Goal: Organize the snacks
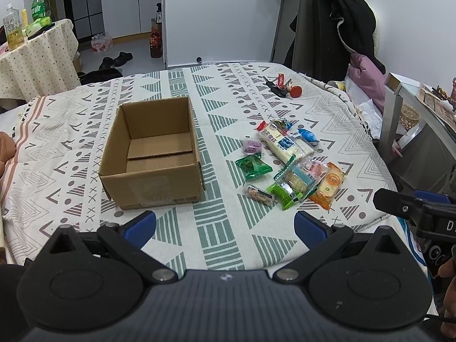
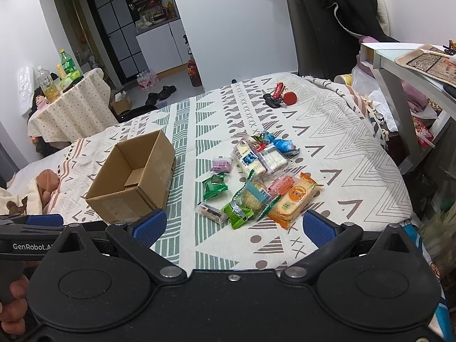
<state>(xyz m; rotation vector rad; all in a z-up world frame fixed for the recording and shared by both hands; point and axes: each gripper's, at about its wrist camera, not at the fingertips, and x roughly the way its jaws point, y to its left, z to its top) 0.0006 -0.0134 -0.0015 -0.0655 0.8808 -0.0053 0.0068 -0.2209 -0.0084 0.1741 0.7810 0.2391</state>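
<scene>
Snacks [image 1: 287,165] lie in a loose heap on the patterned cloth [image 1: 216,228], all to the right of the cardboard box [image 1: 154,154], and none has gone in yet. Judged from that, the task has not really begun: every packet is left to move.

Going left to right with the box as landmark: the box stands open-topped, and what shows of its inside holds only a loose cardboard flap on the floor. Just right of the box lie a small purple packet [image 1: 251,146], a dark green packet [image 1: 253,167] and a clear-wrapped bar [image 1: 258,193]. Farther right of the box are a long white pack with blue print [image 1: 280,142], a bright green packet [image 1: 282,193] and a blue packet [image 1: 307,136]. Farthest right of the box is an orange pack of crackers [image 1: 329,185]. Beyond the heap, well apart from the box, sits a bunch of keys with a red tag [image 1: 280,85]; I take that as no part of the job.

The left gripper [image 1: 225,225] hangs near the front of the box, fingers spread wide with nothing between them. The right gripper [image 2: 233,228] hovers at the near edge of the heap, likewise wide apart and holding nothing. It seems best placed to take the first packet.
</scene>
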